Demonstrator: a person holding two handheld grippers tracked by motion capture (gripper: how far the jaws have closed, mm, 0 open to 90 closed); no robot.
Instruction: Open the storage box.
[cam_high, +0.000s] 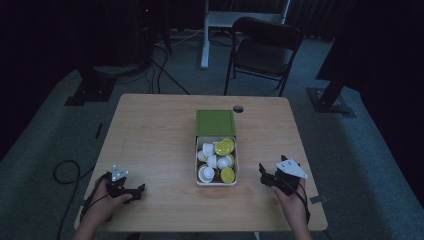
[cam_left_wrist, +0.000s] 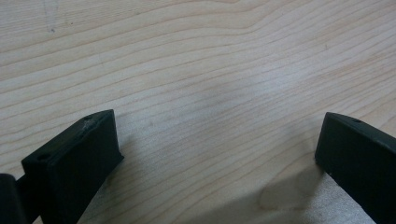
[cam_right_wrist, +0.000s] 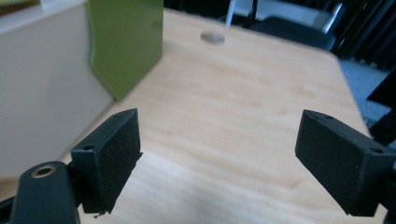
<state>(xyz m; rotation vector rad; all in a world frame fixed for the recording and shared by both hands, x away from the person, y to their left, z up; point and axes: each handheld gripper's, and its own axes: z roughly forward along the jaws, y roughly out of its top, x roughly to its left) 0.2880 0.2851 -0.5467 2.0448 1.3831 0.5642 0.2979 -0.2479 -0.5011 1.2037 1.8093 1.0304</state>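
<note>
A dim room: grey carpet (cam_high: 350, 150), a black chair (cam_high: 265, 50) behind the wooden table (cam_high: 150, 140).

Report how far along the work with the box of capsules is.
Done: the box sits with its green lid slid back, capsules exposed inside. In hand: nothing; the left gripper and right gripper rest open on the table either side. Left: every capsule is in the box, none handled yet.

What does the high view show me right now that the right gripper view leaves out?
High view: the capsules inside the open white box, the left gripper near the table's front corner, and the chair behind. Right gripper view: its own open fingers close up, nothing between them. Both: the wooden table, the box's green lid and the table's round hole.
</note>
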